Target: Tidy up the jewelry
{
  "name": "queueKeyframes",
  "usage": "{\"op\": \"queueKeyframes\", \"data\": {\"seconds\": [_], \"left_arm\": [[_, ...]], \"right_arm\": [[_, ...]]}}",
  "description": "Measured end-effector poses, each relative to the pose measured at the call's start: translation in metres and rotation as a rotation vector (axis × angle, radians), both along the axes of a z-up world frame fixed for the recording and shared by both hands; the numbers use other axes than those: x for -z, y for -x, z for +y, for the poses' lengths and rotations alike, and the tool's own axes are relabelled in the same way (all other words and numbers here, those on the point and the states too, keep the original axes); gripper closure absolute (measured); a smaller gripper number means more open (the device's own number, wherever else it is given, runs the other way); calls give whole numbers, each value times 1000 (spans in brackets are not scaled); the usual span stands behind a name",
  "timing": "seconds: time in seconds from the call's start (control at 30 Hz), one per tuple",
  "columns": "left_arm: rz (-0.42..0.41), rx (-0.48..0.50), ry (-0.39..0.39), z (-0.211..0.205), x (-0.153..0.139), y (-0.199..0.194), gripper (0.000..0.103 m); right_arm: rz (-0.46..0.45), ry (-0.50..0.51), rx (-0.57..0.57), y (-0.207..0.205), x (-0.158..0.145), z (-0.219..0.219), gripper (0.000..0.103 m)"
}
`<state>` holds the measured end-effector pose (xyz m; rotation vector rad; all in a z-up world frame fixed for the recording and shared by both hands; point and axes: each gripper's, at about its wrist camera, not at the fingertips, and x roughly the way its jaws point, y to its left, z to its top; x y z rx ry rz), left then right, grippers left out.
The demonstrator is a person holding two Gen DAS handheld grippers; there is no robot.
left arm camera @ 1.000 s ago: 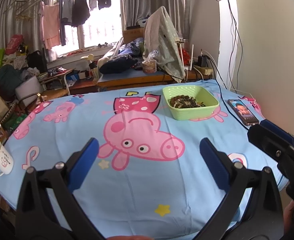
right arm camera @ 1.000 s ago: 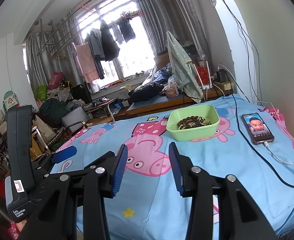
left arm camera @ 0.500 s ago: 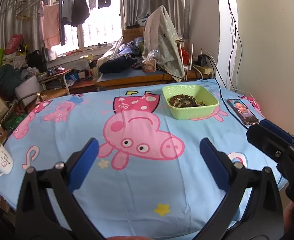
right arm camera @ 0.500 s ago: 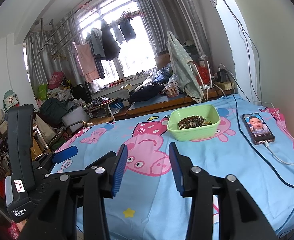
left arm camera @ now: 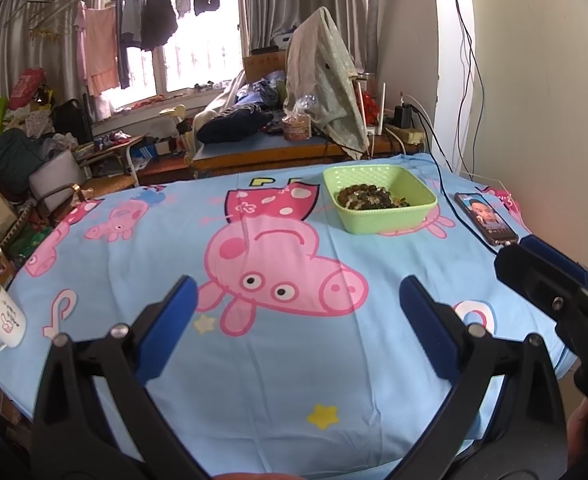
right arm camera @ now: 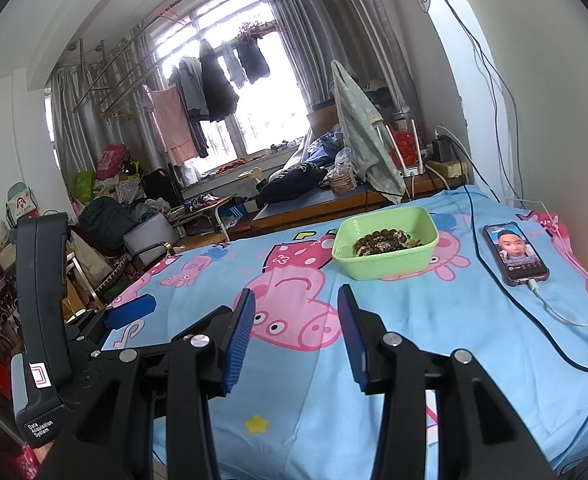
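While both your grippers hang over the blue cloth (left arm camera: 278, 360), the jewelry (left arm camera: 368, 197) lies heaped in the green basket (left arm camera: 390, 222), well ahead of your jaws. Left gripper (left arm camera: 298, 312) gapes wide; right gripper (right arm camera: 294, 330) stands part-open, both empty. Such a heap suits sorting pending or finished. Only your left view catches the mug (left arm camera: 2, 322) off its left jaw.

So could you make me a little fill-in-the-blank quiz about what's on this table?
1. The beaded jewelry lies inside a ____ basket.
2. The phone lies to the ____ of that basket.
3. The white mug stands at the table's ____ edge.
4. Both the left tongs and the right tongs hold ____.

Missing words: green; right; left; nothing
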<state>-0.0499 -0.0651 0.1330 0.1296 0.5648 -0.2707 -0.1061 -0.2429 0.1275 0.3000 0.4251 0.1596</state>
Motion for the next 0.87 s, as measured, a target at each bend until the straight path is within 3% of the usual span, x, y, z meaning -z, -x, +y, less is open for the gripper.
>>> {"op": "queueKeyframes", "data": {"seconds": [0.57, 0.87], "left_arm": [[-20, 19, 3, -1, 5, 7, 6], [28, 20, 0, 1, 9, 0, 6]], "right_arm": [[1, -2, -1, -1, 0, -2, 89], [1, -5, 3, 1, 2, -2, 89]]}}
